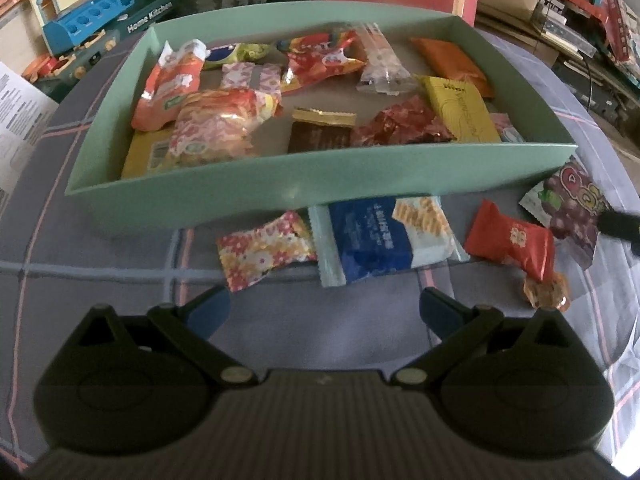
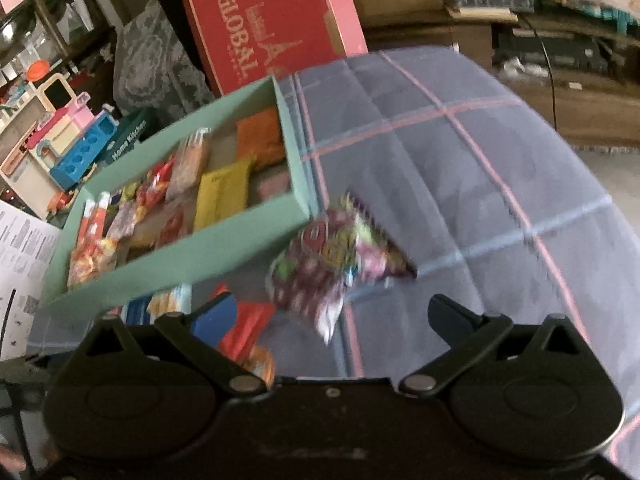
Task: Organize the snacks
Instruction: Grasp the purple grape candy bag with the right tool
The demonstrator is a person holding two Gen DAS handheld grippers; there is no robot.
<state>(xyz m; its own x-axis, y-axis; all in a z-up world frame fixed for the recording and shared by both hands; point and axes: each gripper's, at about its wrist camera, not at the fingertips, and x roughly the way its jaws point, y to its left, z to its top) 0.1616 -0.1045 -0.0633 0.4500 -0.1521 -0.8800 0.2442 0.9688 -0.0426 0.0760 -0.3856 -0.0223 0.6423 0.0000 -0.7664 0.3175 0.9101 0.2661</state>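
Most of the snacks are already in the green box (image 1: 280,184), so I'd call this the tail end of the sorting; what's left sits on the plaid cloth (image 1: 100,240) just in front of the box's near wall: a floral candy (image 1: 266,254), a blue cracker pack (image 1: 380,236), a red candy (image 1: 512,240), a small amber sweet (image 1: 546,292) and a purple grape-print pouch (image 1: 572,208) off by the right corner.

My left gripper (image 1: 324,308) is spread wide with nothing in it, hanging back over the cloth with the blue pack roughly dead ahead; my right gripper (image 2: 332,316) is also wide open and empty, and its view is blurry, but the purple pouch (image 2: 332,264) lies just beyond its fingertips, close to the box corner (image 2: 304,208).

My guess is the pouch is the piece in hand; next move means dropping the right fingers around one edge of it, pinching the crinkly film without shoving it under the box wall, then lifting over the rim; thin wrappers slip easily, so a flat, low approach seems safest.
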